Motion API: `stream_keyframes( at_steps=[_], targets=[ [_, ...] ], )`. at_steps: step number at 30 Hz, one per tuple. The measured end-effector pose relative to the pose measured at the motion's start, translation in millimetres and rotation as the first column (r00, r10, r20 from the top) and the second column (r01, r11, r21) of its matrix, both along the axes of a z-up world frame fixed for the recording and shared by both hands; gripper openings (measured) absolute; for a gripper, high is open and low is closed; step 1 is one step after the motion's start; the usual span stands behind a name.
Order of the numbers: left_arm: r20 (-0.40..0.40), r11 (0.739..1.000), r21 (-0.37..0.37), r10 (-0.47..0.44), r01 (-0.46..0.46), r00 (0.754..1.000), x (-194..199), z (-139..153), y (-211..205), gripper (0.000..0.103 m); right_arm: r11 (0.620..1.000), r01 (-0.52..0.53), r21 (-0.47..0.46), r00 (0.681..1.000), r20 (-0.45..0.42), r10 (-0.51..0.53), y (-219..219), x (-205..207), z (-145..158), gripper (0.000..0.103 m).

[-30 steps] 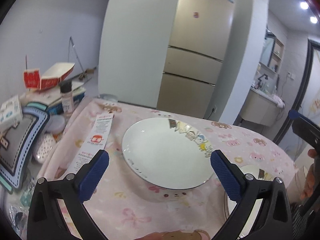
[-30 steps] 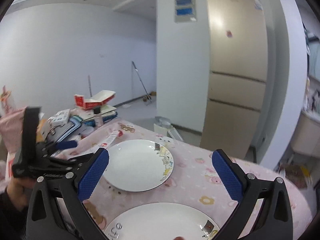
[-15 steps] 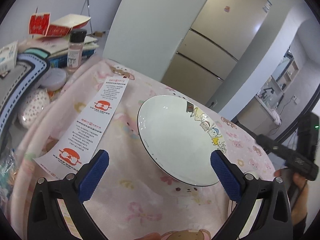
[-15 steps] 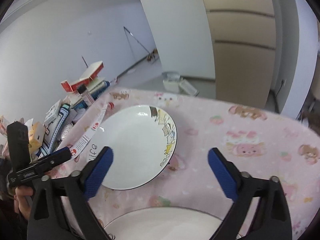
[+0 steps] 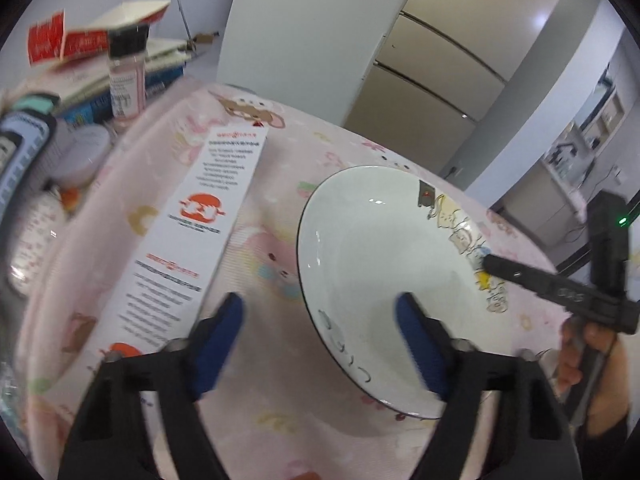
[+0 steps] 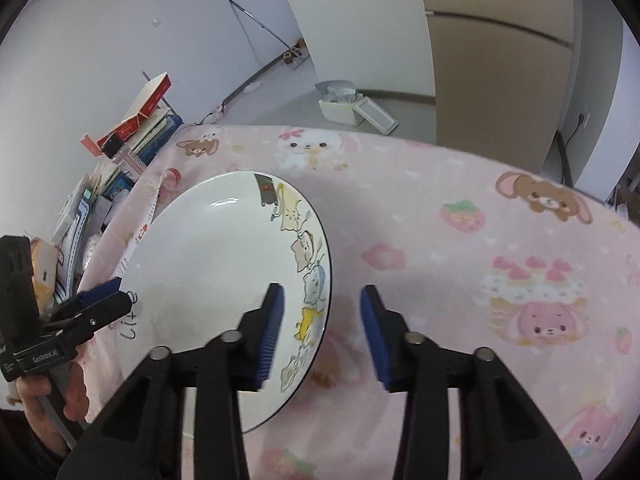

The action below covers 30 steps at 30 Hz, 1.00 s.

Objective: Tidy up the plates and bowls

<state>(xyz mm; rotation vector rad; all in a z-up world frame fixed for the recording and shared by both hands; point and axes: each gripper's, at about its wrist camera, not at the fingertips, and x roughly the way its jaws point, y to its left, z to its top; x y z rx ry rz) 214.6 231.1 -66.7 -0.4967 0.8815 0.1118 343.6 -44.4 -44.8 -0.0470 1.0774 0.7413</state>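
A pink cartoon-print cloth (image 6: 460, 240) covers the bench, and on it lies one white plate (image 5: 384, 264), flat and face up, its band of cartoon animals running along the edge nearest the right gripper (image 6: 322, 332). Being round, the plate has no long axis; only that band gives it a direction. It looks like glazed ceramic: stiff, slick, fairly heavy and likely to chip, so the raised rim is the sensible place to pinch. The right gripper's fingers stand apart, straddling that rim without closing. The left gripper (image 5: 320, 332) straddles the opposite rim, fingers also apart. Beside the plate lies a long printed paper strip (image 5: 192, 240), with a small jar (image 5: 126, 76) further off.
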Motion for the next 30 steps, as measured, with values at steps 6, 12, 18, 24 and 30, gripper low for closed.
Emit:
stream_keyframes(
  at_steps=[6,12,18,24,30],
  targets=[
    [-0.001,0.997,-0.074,-0.026,0.026,1.000,5.3,-10.4,-0.2,0.040,1.000,0.021,-0.001,1.000,-0.016,-0.021,3.0,6.5,-7.7,0.031],
    [-0.013,0.997,-0.075,-0.028,0.027,1.000,11.4,-13.2,-5.0,0.036,1.000,-0.007,0.017,0.999,-0.033,0.007,15.5,2.2,-11.1,0.031],
    [-0.015,0.998,-0.058,-0.011,0.010,1.000,12.7,-14.7,-5.7,0.030,1.000,-0.003,0.011,1.000,-0.009,0.003,19.7,-2.9,-11.1,0.034],
    [-0.001,0.999,-0.039,0.009,-0.009,1.000,6.0,-15.7,-0.6,0.017,1.000,0.031,-0.001,0.996,0.082,-0.031,14.9,-12.6,-4.7,0.017],
    [0.068,1.000,-0.002,0.014,-0.013,0.998,-9.4,13.5,-9.2,0.017,1.000,0.007,0.004,0.984,0.178,-0.008,3.0,-35.1,27.1,0.016]
  ],
)
